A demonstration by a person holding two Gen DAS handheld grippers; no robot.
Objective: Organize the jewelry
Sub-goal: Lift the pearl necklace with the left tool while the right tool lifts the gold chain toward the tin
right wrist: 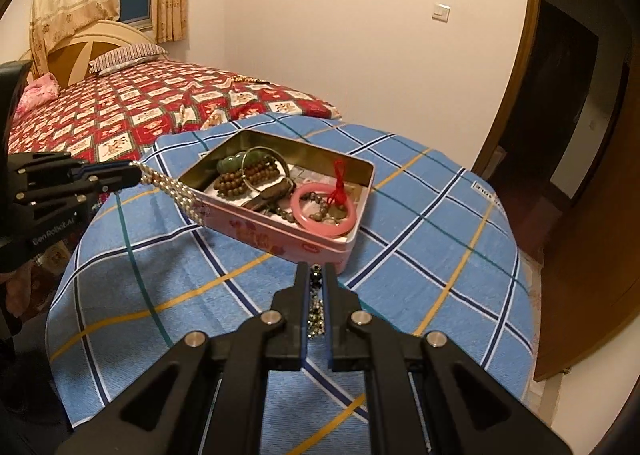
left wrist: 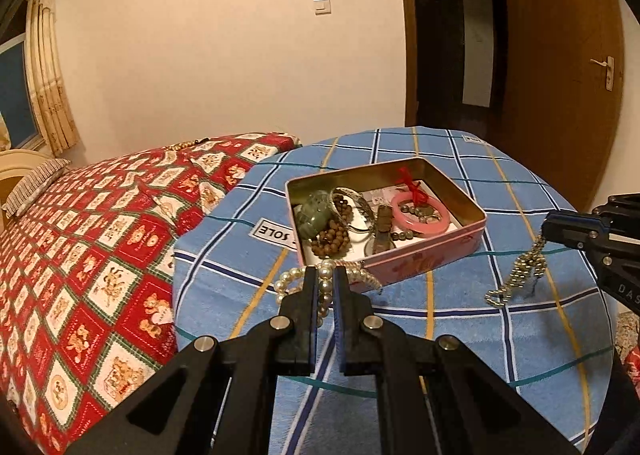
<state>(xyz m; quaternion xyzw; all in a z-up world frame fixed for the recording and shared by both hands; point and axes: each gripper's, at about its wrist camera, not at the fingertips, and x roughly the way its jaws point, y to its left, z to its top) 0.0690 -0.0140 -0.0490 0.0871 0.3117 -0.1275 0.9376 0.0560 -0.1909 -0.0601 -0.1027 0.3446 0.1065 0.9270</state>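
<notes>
While both tools work over the blue checked cloth [right wrist: 420,223] covering the tabletop, the open pink tin [left wrist: 420,255] sits at its middle, holding a pink bangle [left wrist: 420,225] with red tassel, wooden bead strands [left wrist: 330,241], a green stone piece [left wrist: 310,215] and a metal bangle [left wrist: 356,209]. The left gripper [left wrist: 325,281] has its fingers nearly closed on a pearl necklace [left wrist: 292,279], which runs from the tips to the tin's near wall. The right gripper [right wrist: 316,275] has its fingers drawn almost together on a metallic bead chain [left wrist: 520,275]; its loops hang from the tips, their lower end at the cloth beside the tin. A bed with a red patterned cover [left wrist: 80,235] adjoins the tabletop.
</notes>
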